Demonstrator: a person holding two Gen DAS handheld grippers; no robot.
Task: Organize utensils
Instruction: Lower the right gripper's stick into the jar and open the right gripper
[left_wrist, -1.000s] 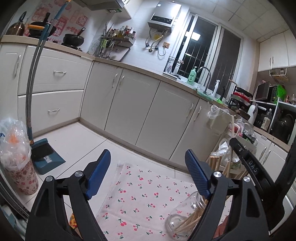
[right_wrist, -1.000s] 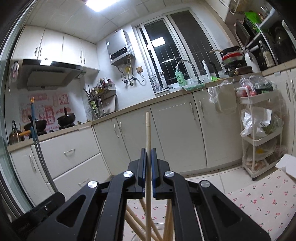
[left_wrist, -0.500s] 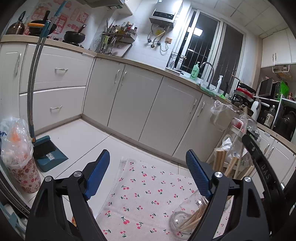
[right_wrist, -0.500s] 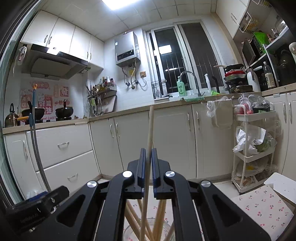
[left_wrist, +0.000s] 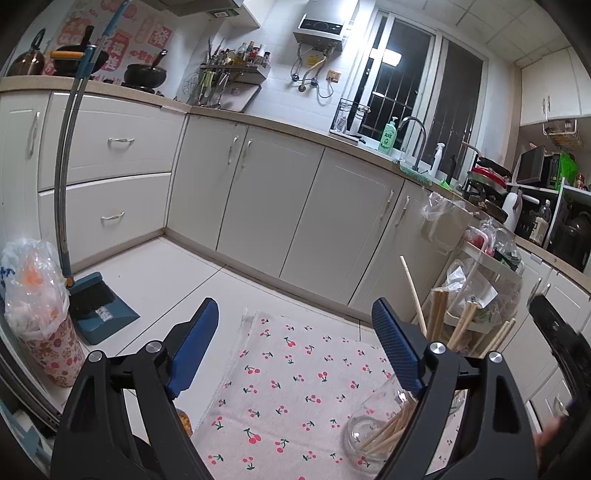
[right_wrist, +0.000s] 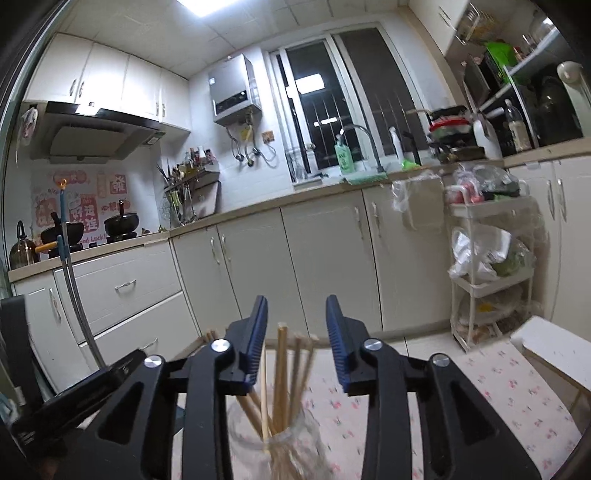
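Change: the right tool (right_wrist: 297, 341), clamped on one chopstick half a second ago, has released it and now stands parted.
Chopsticks (right_wrist: 281, 373): in the glass jar (left_wrist: 364, 439) on the cherry-print cloth (left_wrist: 295, 376), long axes near upright, tips fanned upward.
Left tool (left_wrist: 295, 347): spread wide, empty, beside the jar.

You have one glass jar (left_wrist: 364, 439) on one cherry-print cloth (left_wrist: 295, 373), and in the jar you can count about six or seven wooden chopsticks (right_wrist: 281, 373); the exact number is hard to tell because they overlap and are blurred. You hold two grippers, the left gripper (left_wrist: 291, 347) and the right gripper (right_wrist: 297, 341), each with two blue fingers. On the floor you see one dustpan (left_wrist: 101, 308) and one bin with a plastic bag (left_wrist: 38, 314). Near the cabinets stands one white shelf cart (right_wrist: 491, 273).
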